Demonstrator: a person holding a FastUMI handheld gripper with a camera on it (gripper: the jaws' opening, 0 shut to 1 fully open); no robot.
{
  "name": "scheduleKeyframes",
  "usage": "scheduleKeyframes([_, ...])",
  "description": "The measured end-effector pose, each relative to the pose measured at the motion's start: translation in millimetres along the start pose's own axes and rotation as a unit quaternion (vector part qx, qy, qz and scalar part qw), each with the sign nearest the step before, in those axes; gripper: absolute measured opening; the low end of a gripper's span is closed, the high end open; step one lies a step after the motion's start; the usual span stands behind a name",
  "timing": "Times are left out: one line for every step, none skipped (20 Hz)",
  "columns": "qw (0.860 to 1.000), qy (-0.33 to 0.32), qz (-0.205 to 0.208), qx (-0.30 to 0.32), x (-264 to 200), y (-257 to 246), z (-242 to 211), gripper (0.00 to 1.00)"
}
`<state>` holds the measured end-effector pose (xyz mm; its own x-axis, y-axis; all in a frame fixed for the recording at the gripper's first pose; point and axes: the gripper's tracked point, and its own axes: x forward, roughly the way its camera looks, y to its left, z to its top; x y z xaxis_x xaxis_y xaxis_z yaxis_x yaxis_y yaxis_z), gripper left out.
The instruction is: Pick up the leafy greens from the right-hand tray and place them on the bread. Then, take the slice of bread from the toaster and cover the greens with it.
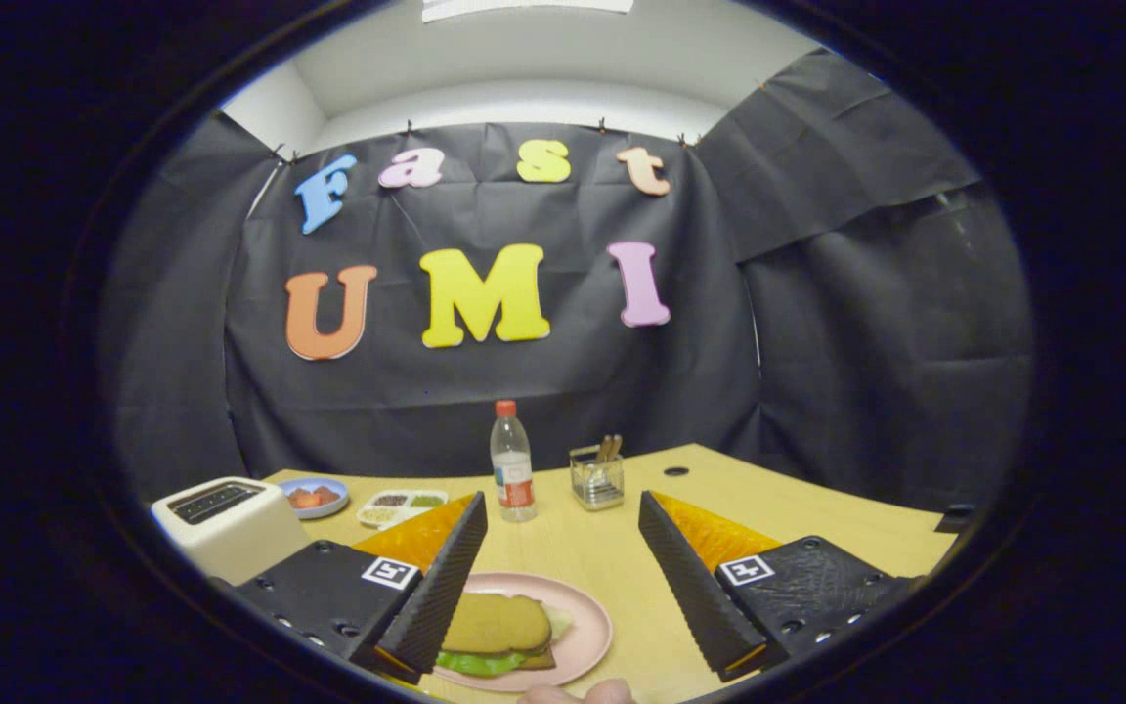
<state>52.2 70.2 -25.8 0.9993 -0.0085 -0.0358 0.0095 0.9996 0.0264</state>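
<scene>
Well, jaws of the gripper spread wide, nothing in them, above the pink plate. Bread slice already tops the greens there, so task looks abt done; next just back off. Toaster off left on desk.

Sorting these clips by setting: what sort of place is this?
Probably a staged recording booth: black cloth walls enclose a light wooden table with a white toaster and a pink plate. The open claw holds nothing.
</scene>
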Motion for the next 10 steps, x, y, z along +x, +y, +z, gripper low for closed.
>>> scheduleKeyframes([1.000, -0.018, 0.005, -0.004, -7.8, 3.6, 13.2, 0.96])
scheduleKeyframes([0.999, -0.030, 0.014, -0.004, -13.9, 8.8, 20.6, 0.95])
scheduleKeyframes([0.999, -0.044, 0.026, -0.003, -21.8, 16.3, 32.0, 0.95])
scheduleKeyframes([0.998, -0.057, 0.038, -0.003, -30.6, 21.7, 39.6, 0.96])
scheduleKeyframes([0.997, -0.067, 0.049, -0.004, -37.7, 28.2, 45.3, 0.96])
scheduleKeyframes([0.995, -0.081, 0.063, -0.006, -47.7, 34.8, 51.6, 0.95])
scheduleKeyframes([0.993, -0.091, 0.070, -0.009, -55.3, 40.9, 56.2, 0.95])
scheduleKeyframes([0.992, -0.098, 0.076, -0.014, -61.3, 43.8, 56.9, 0.95])
scheduleKeyframes([0.992, -0.099, 0.077, -0.019, -66.0, 45.8, 55.1, 0.95])
scheduleKeyframes([0.992, -0.095, 0.081, -0.023, -68.4, 49.1, 52.1, 0.95])
